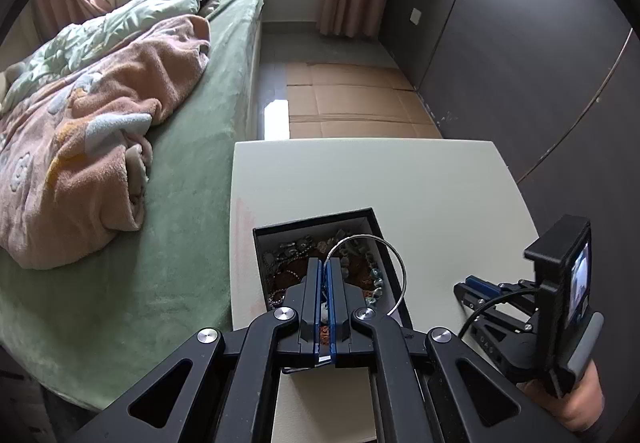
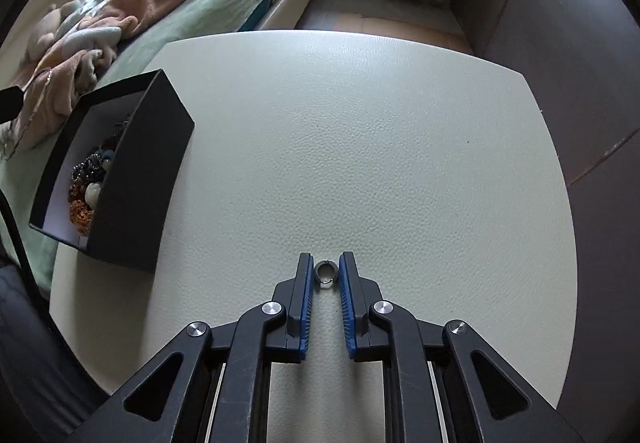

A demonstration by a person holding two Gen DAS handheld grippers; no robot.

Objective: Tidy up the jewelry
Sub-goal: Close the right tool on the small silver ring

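In the left wrist view, the left claw (image 1: pixel 328 267) is seen at the lower centre of the frame, clenched on a thin silver bangle (image 1: pixel 394 263) whose loop arcs out to the right of the blue pads (image 1: pixel 318 283) and is held above the open black box (image 1: pixel 316 223). Inside the white-lined box a tangle of beaded jewelry (image 1: pixel 356 255) is seen, in grey, green and rust tones. The box is set on the pale counter (image 1: pixel 400 179), near its left edge. At the lower right of the same frame the right claw (image 1: pixel 464 289) is visible from the side, lowered to the counter surface.

In the right wrist view, the right claw (image 2: pixel 327 271) is shown at the lower centre, its jaws parted and not gripping anything. A small silver ring (image 2: pixel 326 272) lies on the textured counter (image 2: pixel 380 123) between the two blue pads (image 2: pixel 307 283); whether either pad touches it cannot be told. The black box (image 2: pixel 132 179) stands at the left of this frame, well apart from the ring, with beads (image 2: pixel 90 179) visible inside.

A bed (image 1: pixel 192 147) with a green sheet and a pink blanket (image 1: pixel 100 115) is seen at the left of the left wrist view, and flattened cardboard (image 1: pixel 352 99) is spread on the floor beyond the counter.
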